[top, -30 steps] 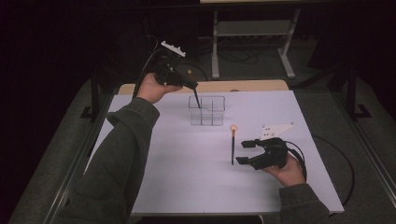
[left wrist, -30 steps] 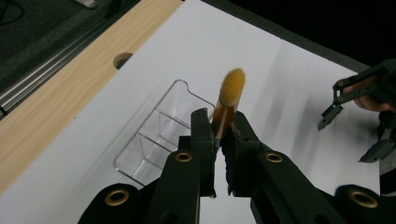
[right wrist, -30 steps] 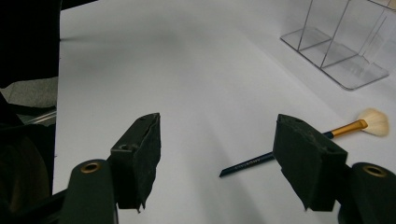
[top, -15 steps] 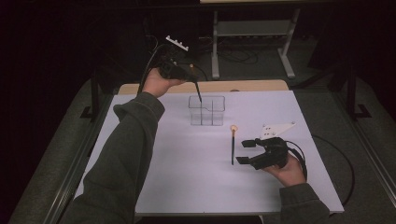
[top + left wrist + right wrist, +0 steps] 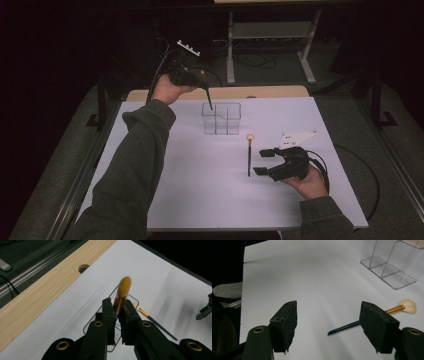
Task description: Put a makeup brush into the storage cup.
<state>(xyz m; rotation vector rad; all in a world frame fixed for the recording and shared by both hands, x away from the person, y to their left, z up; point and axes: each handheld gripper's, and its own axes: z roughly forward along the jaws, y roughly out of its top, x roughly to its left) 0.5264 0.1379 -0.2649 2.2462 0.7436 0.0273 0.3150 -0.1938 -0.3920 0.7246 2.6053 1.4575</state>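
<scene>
Left gripper view shows my left gripper (image 5: pixel 117 312) clamped on a makeup brush (image 5: pixel 122 293), poised over the clear acrylic organizer (image 5: pixel 221 119). I judge the next move is lowering it handle-first into a compartment. My right gripper (image 5: pixel 332 322) waits open near the second brush (image 5: pixel 372 318).
</scene>
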